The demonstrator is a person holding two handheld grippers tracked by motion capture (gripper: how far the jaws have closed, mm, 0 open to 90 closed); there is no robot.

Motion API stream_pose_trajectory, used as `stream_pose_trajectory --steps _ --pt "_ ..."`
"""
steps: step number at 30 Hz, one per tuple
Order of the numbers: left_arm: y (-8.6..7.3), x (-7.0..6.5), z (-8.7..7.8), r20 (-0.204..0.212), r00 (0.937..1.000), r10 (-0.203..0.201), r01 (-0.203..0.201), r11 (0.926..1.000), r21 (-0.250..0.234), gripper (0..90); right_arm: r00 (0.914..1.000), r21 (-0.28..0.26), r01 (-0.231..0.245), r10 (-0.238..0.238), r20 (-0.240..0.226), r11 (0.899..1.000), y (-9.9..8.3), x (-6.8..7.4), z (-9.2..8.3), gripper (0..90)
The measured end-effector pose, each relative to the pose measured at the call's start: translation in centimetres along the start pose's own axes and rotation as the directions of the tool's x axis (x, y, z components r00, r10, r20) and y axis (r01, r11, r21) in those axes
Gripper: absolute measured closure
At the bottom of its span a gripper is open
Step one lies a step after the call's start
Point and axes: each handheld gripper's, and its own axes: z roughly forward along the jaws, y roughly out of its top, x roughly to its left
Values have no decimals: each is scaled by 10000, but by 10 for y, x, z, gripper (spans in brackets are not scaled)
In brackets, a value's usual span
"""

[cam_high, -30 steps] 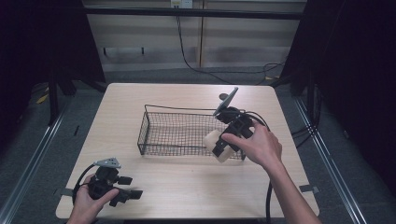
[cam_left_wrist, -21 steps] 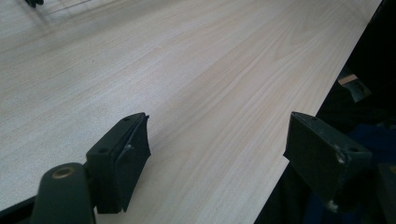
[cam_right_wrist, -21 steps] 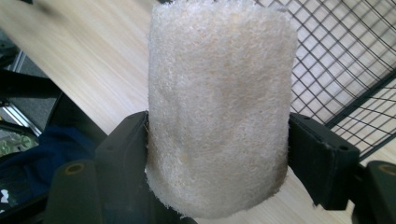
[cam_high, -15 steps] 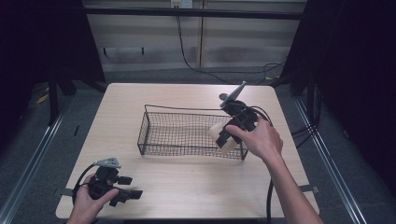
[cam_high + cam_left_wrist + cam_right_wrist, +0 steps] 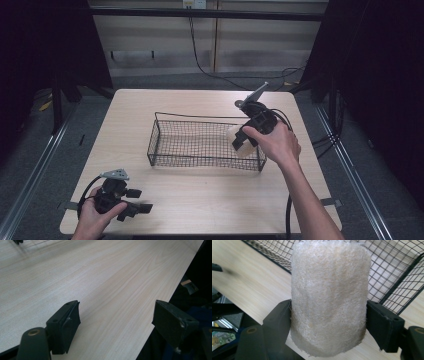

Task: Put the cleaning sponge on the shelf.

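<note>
Right claw [image 5: 328, 315] clamped on both flanks of a cream, coarse-fibred cylindrical sponge [image 5: 329, 297], long axis running away along the jaws, held over the right end of the black wire-mesh basket [image 5: 200, 145] on the pale wood-grain worktop [image 5: 200, 200]; left claw [image 5: 116, 320] spread wide, empty.

Pretty bare setup: a light wood-grain table [image 5: 200, 200] on a grey floor [image 5: 40, 145], with metal rails [image 5: 35, 165] running along both sides. Up at 12 o'clock a black cable [image 5: 200, 62] hangs down the beige wall panels [image 5: 165, 40].
</note>
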Motion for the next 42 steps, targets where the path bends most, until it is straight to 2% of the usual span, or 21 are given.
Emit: stream_pose_trajectory --steps 7,12,20,29,37,42 --pt "0 0 0 8 10000 -3 3 10000 -5 215 9974 -81 -714 715 79 9974 4 -11 4 251" --pt "0 0 0 -11 10000 29 -29 10000 4 215 9948 -167 -1014 1016 94 9947 5 -16 7 251" --pt "0 0 0 -9 10000 -6 6 10000 -3 215 9862 -168 -1651 1653 113 9861 4 -27 15 251" --pt "0 0 0 8 10000 -42 42 10000 -9 215 9765 -25 -2142 2142 215 9768 6 -33 27 251" --pt "0 0 0 -8 10000 -4 4 10000 14 215 9721 -4 -2304 2301 460 9731 7 -35 36 251" --pt "0 0 0 1 10000 -4 4 10000 4 215 9640 -61 -2603 2603 537 9655 8 -37 42 251"
